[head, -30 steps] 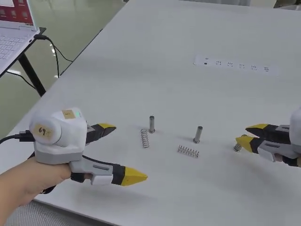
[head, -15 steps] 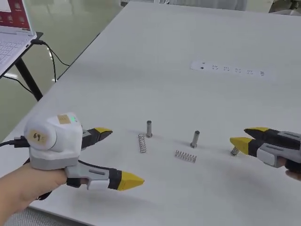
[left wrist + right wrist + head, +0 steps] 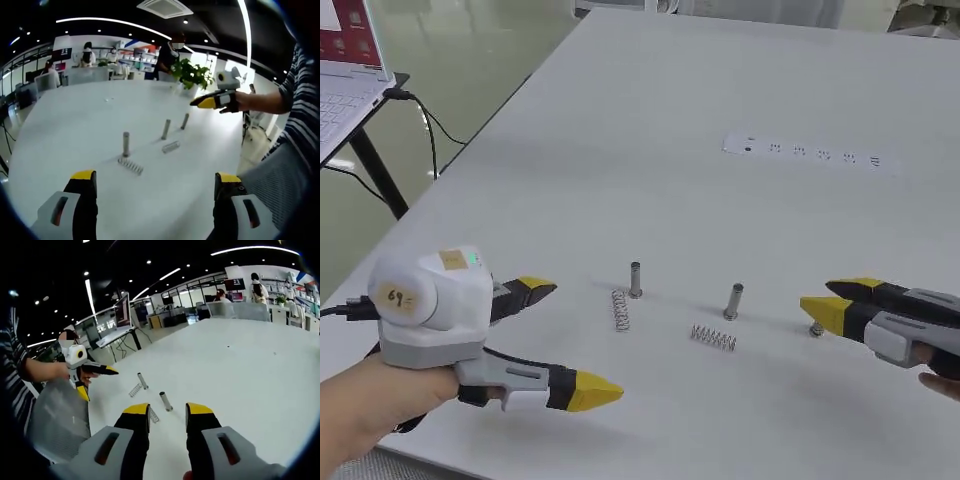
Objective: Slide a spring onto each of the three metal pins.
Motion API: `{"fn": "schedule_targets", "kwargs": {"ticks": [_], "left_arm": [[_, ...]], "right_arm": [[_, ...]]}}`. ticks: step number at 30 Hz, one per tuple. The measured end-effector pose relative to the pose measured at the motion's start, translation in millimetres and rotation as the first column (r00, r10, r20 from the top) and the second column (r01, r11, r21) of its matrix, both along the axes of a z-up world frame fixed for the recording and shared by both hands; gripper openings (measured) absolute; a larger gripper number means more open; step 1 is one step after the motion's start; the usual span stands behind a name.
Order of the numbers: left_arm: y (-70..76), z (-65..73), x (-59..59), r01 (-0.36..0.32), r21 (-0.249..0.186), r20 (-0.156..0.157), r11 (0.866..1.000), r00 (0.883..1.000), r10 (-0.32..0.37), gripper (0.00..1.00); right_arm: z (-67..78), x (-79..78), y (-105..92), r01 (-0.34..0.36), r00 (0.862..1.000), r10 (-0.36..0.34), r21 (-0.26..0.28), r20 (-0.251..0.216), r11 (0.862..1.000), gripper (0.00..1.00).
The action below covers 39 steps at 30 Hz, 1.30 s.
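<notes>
1. Left gripper (image 3: pixel 565 340): jaws wide apart, empty.
2. Right gripper (image 3: pixel 825 298): jaws a little apart, empty, just beside the third pin (image 3: pixel 816 328).
3. On the table (image 3: pixel 720 80), first spring (image 3: pixel 620 309) lies by the left pin (image 3: pixel 636 279), and second spring (image 3: pixel 713 338) near the middle pin (image 3: pixel 734 300).

- The bench (image 3: pixel 620 120) is a broad, pale grey slab with a plain matte top.
- A white power strip (image 3: pixel 810 156) lies flat on the bench toward its far side, its row of sockets facing up.
- An open laptop (image 3: pixel 345 70) sits beyond the bench's left edge on a dark stand (image 3: pixel 375 170) (its screen is mostly cut off, and what shows is red).
- A black cable (image 3: pixel 425 115) leaves the laptop's side and droops over the greenish floor (image 3: pixel 490 40).
- In the left gripper view a leafy plant (image 3: pixel 192 75) stands past the bench's far end, with people (image 3: pixel 87 52) behind the bench.
- Long light strips (image 3: pixel 245 30) cross the dark ceiling.
</notes>
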<state>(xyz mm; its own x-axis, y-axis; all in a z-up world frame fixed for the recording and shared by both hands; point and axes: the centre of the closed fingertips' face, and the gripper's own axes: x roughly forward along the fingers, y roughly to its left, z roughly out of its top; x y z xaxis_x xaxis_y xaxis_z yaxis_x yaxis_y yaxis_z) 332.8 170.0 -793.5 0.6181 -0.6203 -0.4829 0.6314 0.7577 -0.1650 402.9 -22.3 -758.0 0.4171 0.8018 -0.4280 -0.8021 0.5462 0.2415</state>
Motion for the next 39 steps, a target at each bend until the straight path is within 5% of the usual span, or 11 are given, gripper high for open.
{"fn": "schedule_targets", "kwargs": {"ticks": [2,6,9,15,20,35,39], "left_arm": [[-0.4,0.0,-0.2,-0.001,-0.001,0.0,1.0,1.0,0.001,0.95],[-0.5,-1.5,-1.3,0.002,0.002,-0.003,1.0,1.0,-0.002,0.95],[-0.2,-1.4,-1.8,-0.001,0.001,-0.002,1.0,1.0,0.001,0.95],[-1.4,-0.2,-3.7,0.001,0.001,-0.002,1.0,1.0,-0.001,0.96],[-2.8,1.9,-4.4,0.002,-0.002,0.002,1.0,1.0,-0.002,0.96],[-4.5,-0.5,-4.6,0.01,0.007,-0.001,1.0,1.0,-0.01,0.96],[-3.2,-1.8,-5.2,0.009,0.008,-0.004,1.0,1.0,-0.009,0.96]], "right_arm": [[-4.7,-5.1,1.6,-0.048,0.998,0.05,-0.057,0.031,0.997,0.26],[-10.6,-18.4,10.6,-0.127,0.991,0.13,-0.114,0.021,0.985,0.24],[-13.5,-24.5,15.8,-0.192,0.976,0.208,-0.206,0.059,0.96,0.23],[-17.9,-25.5,24.2,-0.251,0.959,0.278,-0.286,0.059,0.925,0.21],[-21.0,-23.9,32.0,-0.282,0.948,0.313,-0.315,0.053,0.906,0.21],[-48.1,-30.7,61.0,-0.407,0.884,0.467,-0.453,0.022,0.793,0.17],[-54.4,-28.6,65.5,-0.419,0.877,0.481,-0.472,0.011,0.776,0.17]]}}
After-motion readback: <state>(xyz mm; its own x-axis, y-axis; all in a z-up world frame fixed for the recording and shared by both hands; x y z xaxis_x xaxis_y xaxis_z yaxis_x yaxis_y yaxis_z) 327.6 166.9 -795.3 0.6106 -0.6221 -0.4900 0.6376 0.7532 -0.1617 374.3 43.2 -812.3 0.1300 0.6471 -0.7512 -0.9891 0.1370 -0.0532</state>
